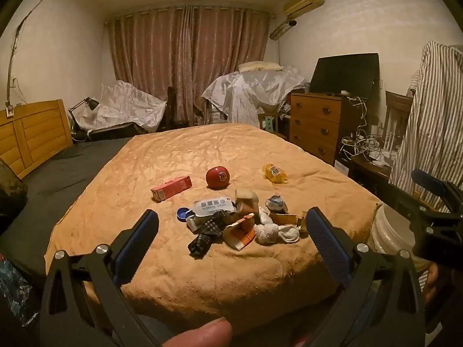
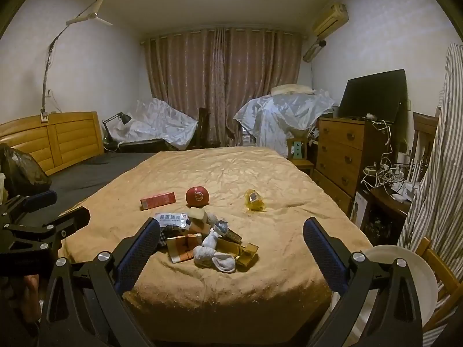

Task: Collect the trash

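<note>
Left wrist view: collection not started by my judgement, since one white bucket (image 1: 387, 231) stands at the bed's (image 1: 202, 156) right corner with nothing seen in it, while both my left gripper (image 1: 231, 225) and right gripper (image 2: 231, 231) hang wide open, empty, short of the trash. Count, largest first: one heap of mixed scraps (image 1: 240, 222) near the bed's foot, one red carton (image 1: 171, 188), one red ball (image 1: 218, 177), one yellow wrapper (image 1: 274, 173), one blue cap (image 1: 183, 213)

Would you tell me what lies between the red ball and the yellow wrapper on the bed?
Only bare orange blanket between red ball and yellow wrapper, in both views.
</note>
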`<state>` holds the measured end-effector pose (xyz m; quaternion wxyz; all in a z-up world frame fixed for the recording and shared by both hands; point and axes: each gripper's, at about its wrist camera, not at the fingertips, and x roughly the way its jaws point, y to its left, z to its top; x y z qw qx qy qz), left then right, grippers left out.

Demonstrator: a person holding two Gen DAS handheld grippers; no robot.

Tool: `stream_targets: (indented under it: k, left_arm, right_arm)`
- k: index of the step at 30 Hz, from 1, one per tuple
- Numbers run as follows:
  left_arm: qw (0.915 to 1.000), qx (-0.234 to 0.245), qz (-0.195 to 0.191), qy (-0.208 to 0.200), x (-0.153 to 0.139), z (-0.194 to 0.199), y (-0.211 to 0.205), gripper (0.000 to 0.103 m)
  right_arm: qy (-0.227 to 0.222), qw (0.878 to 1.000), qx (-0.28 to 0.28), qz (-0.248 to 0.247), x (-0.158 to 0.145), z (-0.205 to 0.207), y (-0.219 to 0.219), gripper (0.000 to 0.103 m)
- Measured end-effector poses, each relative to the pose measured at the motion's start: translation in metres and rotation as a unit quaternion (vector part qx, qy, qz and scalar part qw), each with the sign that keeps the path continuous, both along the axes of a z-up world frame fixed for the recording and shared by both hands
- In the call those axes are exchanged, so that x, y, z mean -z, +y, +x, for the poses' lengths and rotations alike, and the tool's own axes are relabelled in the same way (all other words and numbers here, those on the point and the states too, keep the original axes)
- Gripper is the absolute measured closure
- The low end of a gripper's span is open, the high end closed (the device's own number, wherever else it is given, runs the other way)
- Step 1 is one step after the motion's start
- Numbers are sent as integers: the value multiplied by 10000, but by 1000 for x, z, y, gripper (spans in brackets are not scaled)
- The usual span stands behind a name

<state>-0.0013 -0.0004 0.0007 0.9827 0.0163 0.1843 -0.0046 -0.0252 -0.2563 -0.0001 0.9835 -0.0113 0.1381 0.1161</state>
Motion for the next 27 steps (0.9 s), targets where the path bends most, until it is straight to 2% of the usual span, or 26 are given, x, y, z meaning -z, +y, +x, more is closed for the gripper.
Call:
stream_targets:
  k: [27]
  left_arm:
    - [10000,7,-2,44,6,-1,1,5]
  right_arm:
    - [36,10000,10,38,-1,2,-4,4]
